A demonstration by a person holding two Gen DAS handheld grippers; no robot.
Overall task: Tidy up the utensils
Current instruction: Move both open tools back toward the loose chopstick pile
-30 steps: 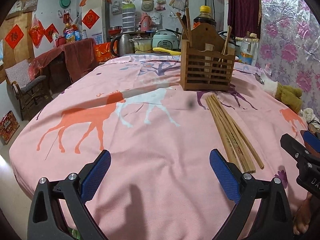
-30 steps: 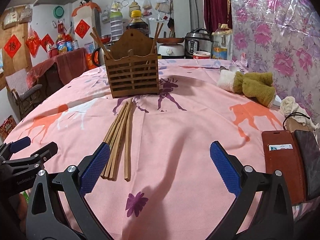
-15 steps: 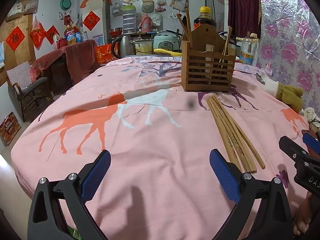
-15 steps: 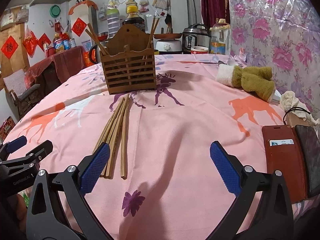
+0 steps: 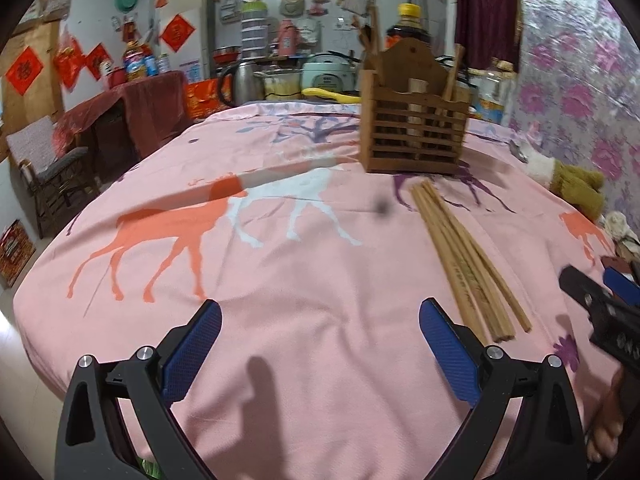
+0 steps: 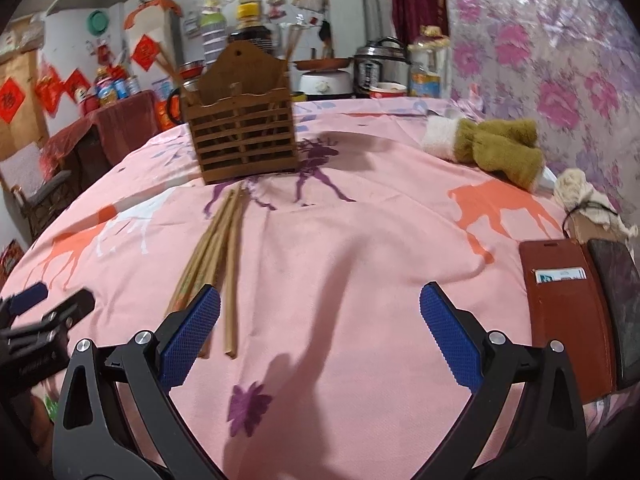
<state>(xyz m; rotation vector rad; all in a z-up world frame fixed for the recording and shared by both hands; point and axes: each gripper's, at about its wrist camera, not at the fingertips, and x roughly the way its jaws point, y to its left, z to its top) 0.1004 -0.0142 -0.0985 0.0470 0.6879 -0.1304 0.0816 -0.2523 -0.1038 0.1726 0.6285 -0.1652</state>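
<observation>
The work looks barely begun. A bundle of loose chopsticks (image 5: 464, 260) lies flat on the pink tablecloth (image 5: 280, 280), just in front of the wooden holder (image 5: 414, 132), with its far ends close to the holder's base and its near ends fanning slightly apart toward the grippers. The holder stands upright, and a few sticks already poke up out of it on both sides of its peaked back board. So a part of the sorting appears done, while the bundle on the cloth is what remains. How many sticks lie in it is hard to count, since they overlap.

The left gripper (image 5: 320, 352) hangs low over the cloth, on the near side of the holder and to the left of the chopsticks, its blue pads spread wide and holding nothing. The right gripper (image 6: 320, 340) is likewise spread and empty; its left pad sits right over the near ends of the chopsticks (image 6: 212, 256), though contact cannot be confirmed.

Off to the right of the holder (image 6: 244, 136) lie a stuffed toy (image 6: 496, 148) and a brown wallet (image 6: 564, 304), neither of which seems part of the job.

Likely next: closing on the sticks and carrying them to the holder.
</observation>
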